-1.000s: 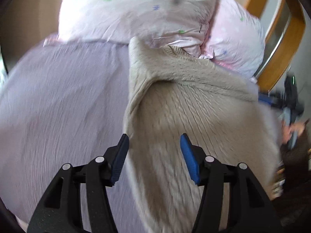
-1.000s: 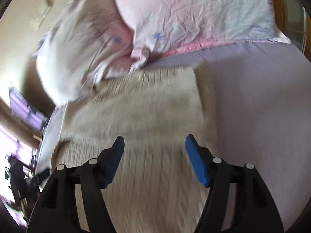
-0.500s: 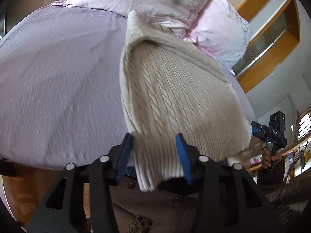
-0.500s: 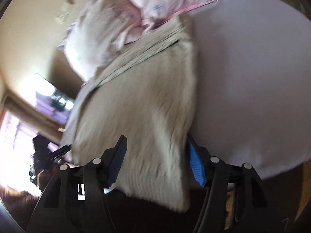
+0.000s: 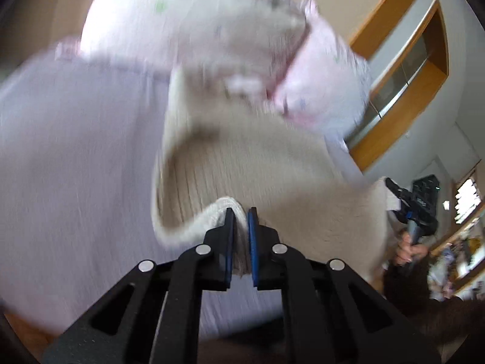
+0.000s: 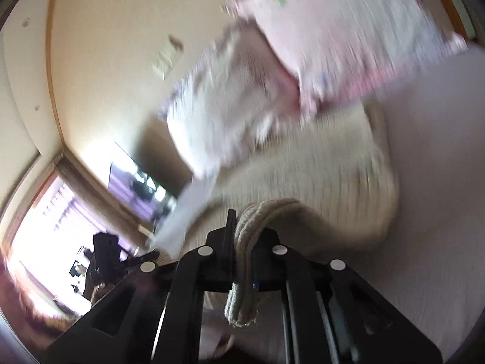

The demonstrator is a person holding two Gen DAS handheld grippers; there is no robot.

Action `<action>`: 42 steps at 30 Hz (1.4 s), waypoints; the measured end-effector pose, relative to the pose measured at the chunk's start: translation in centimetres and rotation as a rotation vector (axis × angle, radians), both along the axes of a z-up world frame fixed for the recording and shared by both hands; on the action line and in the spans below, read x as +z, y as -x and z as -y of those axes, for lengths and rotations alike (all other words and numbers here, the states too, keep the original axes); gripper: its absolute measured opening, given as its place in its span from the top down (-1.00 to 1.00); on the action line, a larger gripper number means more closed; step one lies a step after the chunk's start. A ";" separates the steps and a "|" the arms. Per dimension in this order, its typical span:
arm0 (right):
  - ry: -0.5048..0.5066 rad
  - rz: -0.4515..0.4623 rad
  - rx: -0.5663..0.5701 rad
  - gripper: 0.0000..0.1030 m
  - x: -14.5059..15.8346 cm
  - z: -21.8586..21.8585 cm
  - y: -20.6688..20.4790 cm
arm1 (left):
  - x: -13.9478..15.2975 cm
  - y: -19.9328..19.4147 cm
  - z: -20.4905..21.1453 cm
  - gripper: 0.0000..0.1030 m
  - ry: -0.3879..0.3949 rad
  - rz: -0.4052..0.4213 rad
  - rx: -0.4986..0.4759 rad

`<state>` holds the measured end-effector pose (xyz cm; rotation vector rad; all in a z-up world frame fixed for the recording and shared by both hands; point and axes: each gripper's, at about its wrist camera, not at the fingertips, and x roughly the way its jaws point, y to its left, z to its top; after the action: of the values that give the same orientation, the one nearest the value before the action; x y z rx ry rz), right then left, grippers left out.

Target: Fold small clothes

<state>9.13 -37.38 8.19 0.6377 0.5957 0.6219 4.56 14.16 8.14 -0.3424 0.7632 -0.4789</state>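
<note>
A beige cable-knit sweater (image 5: 242, 163) lies on a lilac bed sheet (image 5: 75, 151). My left gripper (image 5: 240, 212) is shut on the sweater's near hem, which curls up off the bed. My right gripper (image 6: 244, 227) is shut on the other side of the hem; the knit edge (image 6: 242, 303) hangs bunched between its jaws. The sweater (image 6: 303, 170) stretches away toward the pillows. Both views are blurred by motion.
Pink and white pillows (image 5: 212, 24) lie at the head of the bed, also in the right wrist view (image 6: 303, 45). A wooden-framed cabinet (image 5: 409, 69) stands at right. A window (image 6: 39, 212) and screen (image 6: 136, 185) are at left. The right gripper shows at far right (image 5: 415, 209).
Both grippers have shut on the sweater's near hem and lifted it, moving forward over the bed; before, they were open around the hem at the bed's edge.
</note>
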 end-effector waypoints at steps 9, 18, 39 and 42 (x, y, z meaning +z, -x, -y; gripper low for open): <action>0.038 -0.142 -0.306 0.83 -2.2 2.0 -18.6 | 0.6 -20.5 1.1 0.83 -0.009 0.015 0.215; -0.046 -0.302 -0.488 -0.97 -4.5 4.9 -20.7 | -1.1 -23.3 -2.0 0.42 0.088 -0.061 0.277; -0.063 -0.097 -0.469 -0.97 -3.9 4.8 -15.2 | -7.6 -21.9 0.9 0.64 0.198 -0.345 0.224; -0.065 -0.095 -0.454 -0.97 -3.8 4.8 -15.1 | -6.8 -21.6 0.3 0.71 0.310 -0.329 0.226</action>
<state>24.21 -42.22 4.40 0.8360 0.4972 0.1868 26.15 13.86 1.38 -0.8021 0.9570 -0.3294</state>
